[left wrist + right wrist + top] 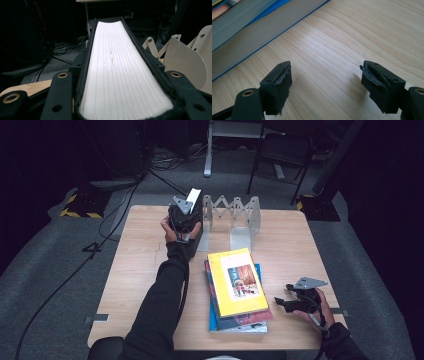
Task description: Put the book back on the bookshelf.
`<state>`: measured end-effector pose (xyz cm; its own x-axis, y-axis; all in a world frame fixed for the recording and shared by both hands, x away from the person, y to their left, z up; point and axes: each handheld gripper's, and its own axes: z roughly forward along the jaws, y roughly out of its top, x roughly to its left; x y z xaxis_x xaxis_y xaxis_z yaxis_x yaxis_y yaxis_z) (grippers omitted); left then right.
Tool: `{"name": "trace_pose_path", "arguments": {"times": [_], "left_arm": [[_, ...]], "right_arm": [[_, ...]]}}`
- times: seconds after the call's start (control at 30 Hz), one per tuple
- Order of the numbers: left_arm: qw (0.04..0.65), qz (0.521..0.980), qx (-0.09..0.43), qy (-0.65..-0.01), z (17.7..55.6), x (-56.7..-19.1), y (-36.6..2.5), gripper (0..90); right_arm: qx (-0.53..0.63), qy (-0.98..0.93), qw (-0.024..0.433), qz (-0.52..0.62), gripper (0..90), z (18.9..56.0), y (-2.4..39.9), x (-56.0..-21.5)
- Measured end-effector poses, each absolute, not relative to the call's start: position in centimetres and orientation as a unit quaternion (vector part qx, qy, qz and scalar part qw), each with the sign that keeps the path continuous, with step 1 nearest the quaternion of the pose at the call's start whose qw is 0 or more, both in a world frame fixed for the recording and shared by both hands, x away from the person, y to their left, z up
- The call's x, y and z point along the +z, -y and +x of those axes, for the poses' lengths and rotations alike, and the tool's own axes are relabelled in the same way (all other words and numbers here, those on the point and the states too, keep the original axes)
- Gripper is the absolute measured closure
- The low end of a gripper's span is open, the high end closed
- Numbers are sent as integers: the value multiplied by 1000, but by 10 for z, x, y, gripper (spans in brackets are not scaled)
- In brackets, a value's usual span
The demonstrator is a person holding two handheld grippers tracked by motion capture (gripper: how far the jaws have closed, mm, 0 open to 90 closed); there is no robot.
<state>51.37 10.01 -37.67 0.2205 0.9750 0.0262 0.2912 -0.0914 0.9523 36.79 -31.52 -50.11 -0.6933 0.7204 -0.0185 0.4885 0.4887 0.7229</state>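
A thick book with black covers (198,229) stands page edge up at the left end of the folding metal book rack (233,218). My left gripper (184,216) grips it from the near side at the far left of the table. In the left gripper view the white page block (117,67) runs between the two jaws, the covers lie against them, and my left gripper (118,75) is shut on the book. Over the near right of the table, my right gripper (283,294) stands open beside the book stack (235,287). Between its fingers, my right gripper (325,75) has bare wood.
The stack has a yellow-covered book (236,280) on top and a blue one (262,35) at the bottom. The rack's pale plates (182,60) fan out to the right of the held book. The wooden table (145,250) ends just behind the rack, above dark floor with cables.
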Motion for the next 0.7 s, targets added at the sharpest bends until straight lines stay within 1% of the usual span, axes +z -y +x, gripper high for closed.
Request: {"name": "trace_pose_path", "arguments": {"times": [0.27, 0.37, 0.53, 0.7], "left_arm": [[454, 639, 376, -494, 510, -381, -100, 486], [456, 641, 368, -497, 511, -380, -101, 474], [463, 647, 358, -488, 506, -380, -105, 417], [468, 662, 349, -470, 499, -380, -112, 381]], "right_arm": [[360, -847, 159, 358, 239, 368, 316, -501], [359, -847, 160, 358, 239, 368, 316, -501], [359, -847, 160, 358, 239, 368, 316, -501], [359, -847, 160, 358, 239, 368, 316, -501]]}}
